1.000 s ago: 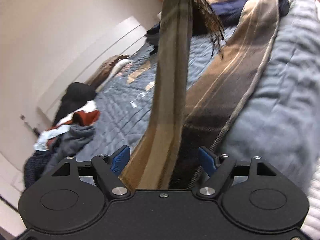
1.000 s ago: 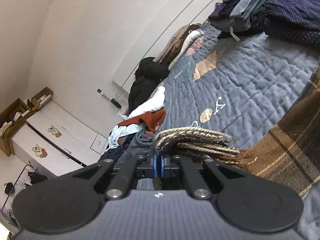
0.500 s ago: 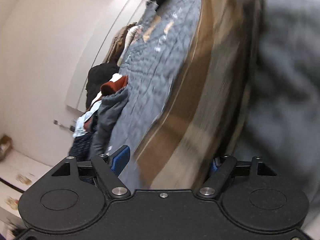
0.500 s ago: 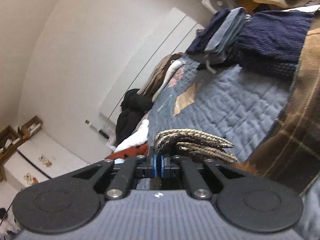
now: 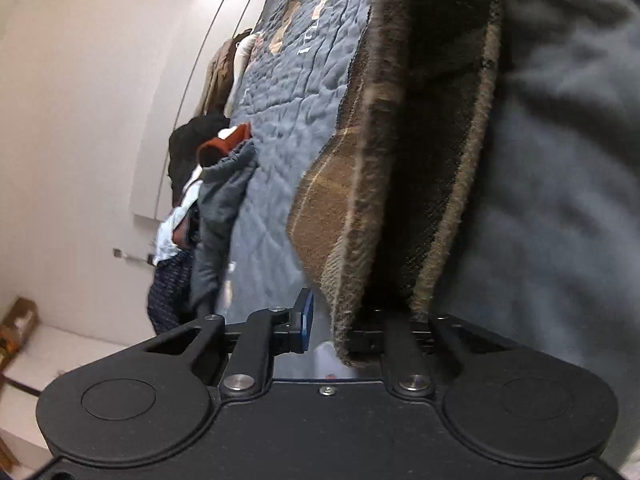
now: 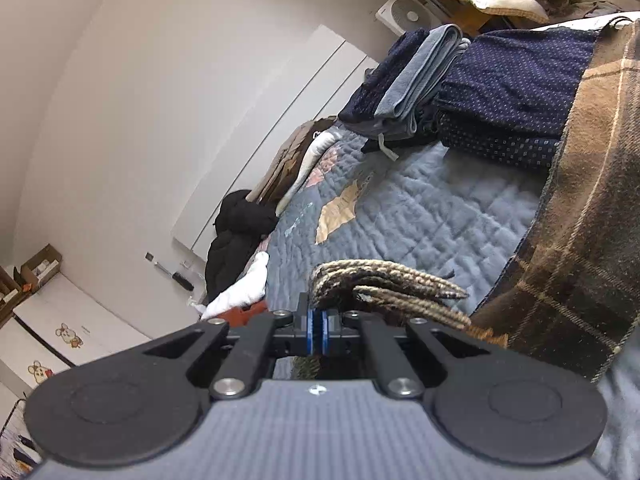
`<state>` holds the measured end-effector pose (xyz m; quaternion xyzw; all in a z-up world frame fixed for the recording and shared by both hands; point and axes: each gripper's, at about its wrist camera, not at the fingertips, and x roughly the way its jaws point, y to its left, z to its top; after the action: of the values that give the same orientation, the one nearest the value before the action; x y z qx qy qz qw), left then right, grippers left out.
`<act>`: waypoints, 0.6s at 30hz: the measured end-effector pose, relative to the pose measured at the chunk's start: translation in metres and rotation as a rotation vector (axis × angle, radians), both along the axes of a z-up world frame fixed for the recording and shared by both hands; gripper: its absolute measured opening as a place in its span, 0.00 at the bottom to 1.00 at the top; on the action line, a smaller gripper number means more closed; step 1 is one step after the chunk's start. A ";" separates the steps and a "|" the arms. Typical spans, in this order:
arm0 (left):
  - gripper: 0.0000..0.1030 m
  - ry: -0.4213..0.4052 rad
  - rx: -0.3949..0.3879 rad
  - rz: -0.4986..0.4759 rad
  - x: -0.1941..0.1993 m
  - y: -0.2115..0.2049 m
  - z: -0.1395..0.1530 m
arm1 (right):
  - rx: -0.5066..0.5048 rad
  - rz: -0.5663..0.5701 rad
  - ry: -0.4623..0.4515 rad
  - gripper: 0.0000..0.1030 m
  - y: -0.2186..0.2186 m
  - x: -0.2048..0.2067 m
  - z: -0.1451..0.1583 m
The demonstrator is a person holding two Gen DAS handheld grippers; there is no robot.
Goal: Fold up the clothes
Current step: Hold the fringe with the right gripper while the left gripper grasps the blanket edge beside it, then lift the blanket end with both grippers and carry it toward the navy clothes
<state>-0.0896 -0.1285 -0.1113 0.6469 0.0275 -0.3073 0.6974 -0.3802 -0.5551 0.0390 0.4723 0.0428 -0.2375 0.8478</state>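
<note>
Right fingers (image 6: 319,326) pinching scarf fringe (image 6: 384,284)

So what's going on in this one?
A person with two handheld grippers is folding a brown plaid scarf on a bed covered by a blue quilt. The right gripper is shut on the scarf's fringed end. The left gripper is open, jaws around a fold of the scarf, not yet clamped.
</note>
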 end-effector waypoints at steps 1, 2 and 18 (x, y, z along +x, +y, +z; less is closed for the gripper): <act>0.14 -0.004 0.002 -0.002 0.004 0.001 0.003 | -0.004 0.010 0.006 0.04 0.002 0.003 0.001; 0.13 -0.009 0.004 -0.004 0.008 0.003 0.006 | -0.006 0.020 0.009 0.04 0.005 0.006 0.001; 0.12 -0.213 0.145 0.219 0.141 0.130 0.054 | 0.005 0.349 0.065 0.04 0.110 0.122 -0.008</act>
<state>0.0516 0.0015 -0.0572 0.7177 0.0458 -0.1563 0.6771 -0.2583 -0.4452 0.0306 0.4520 0.1519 -0.1018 0.8730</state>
